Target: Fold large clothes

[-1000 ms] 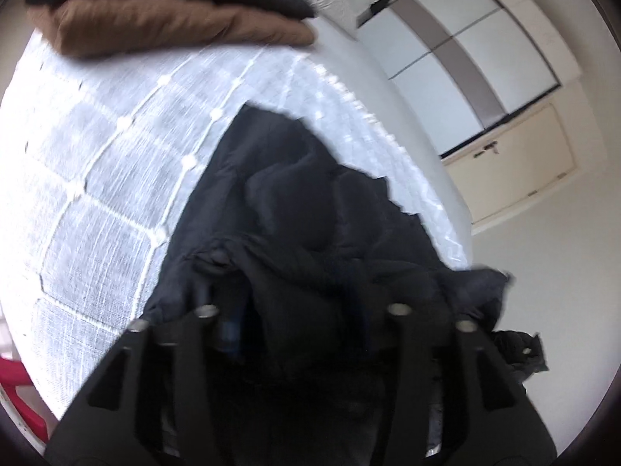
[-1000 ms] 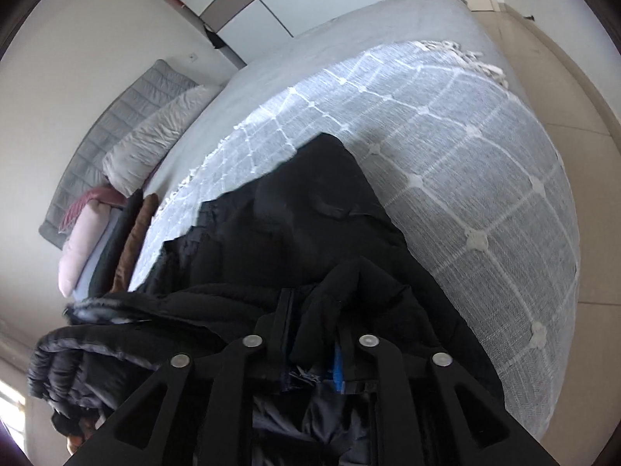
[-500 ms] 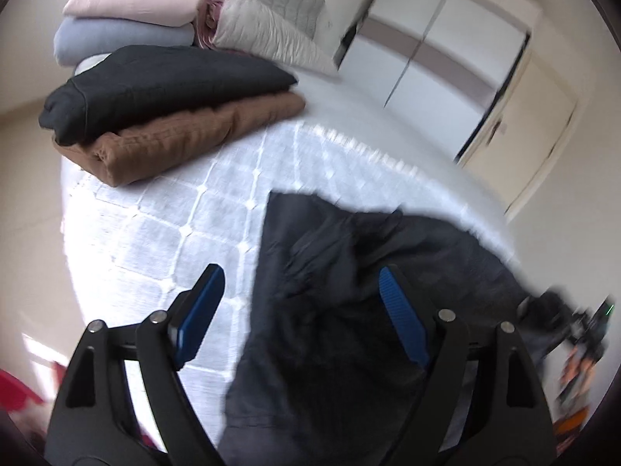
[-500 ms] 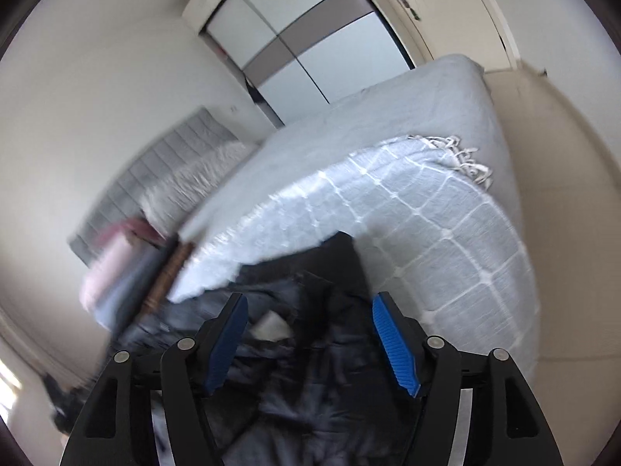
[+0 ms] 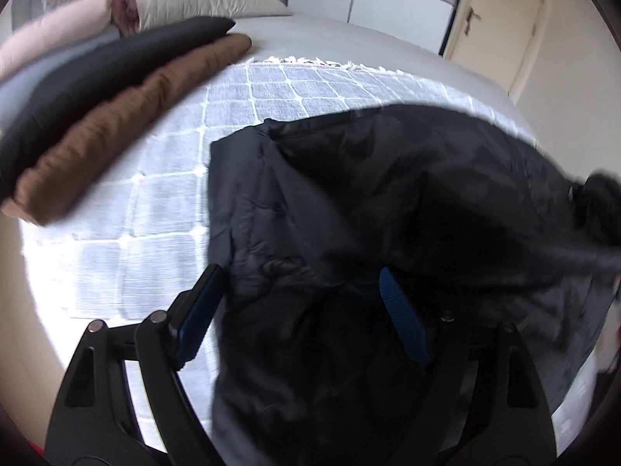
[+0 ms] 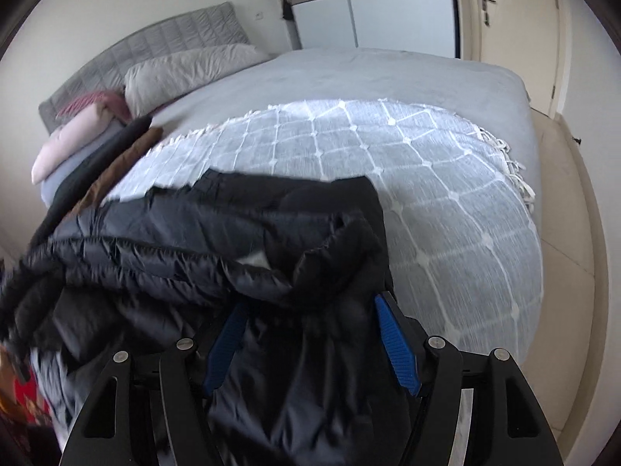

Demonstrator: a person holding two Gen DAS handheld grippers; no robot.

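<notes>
A large black puffer jacket (image 5: 349, 194) lies crumpled on the white checked throw (image 5: 155, 213) near the bed's front edge. My left gripper (image 5: 299, 275) is open just above the jacket's left part, and its blue pads (image 5: 198, 314) stand wide apart, touching no cloth. The right wrist view shows the same jacket (image 6: 233, 240) spread leftward across the throw (image 6: 427, 194). My right gripper (image 6: 310, 305) is open over the jacket's bunched right end. Cloth lies between its blue pads (image 6: 394, 338), which do not press on it.
A stack of folded clothes (image 5: 116, 116), brown, black, blue-grey and pink, sits at the left of the bed. Pillows (image 6: 186, 70) and a grey headboard are behind it. A wardrobe (image 6: 388, 7) and a door (image 5: 496, 19) stand beyond. Beige floor (image 6: 562, 233) runs along the right.
Both grippers were shut on the jacket a second ago and have since let go and opened. The jacket now rests on the throw. Both wrists have rolled, so the bed looks level.
</notes>
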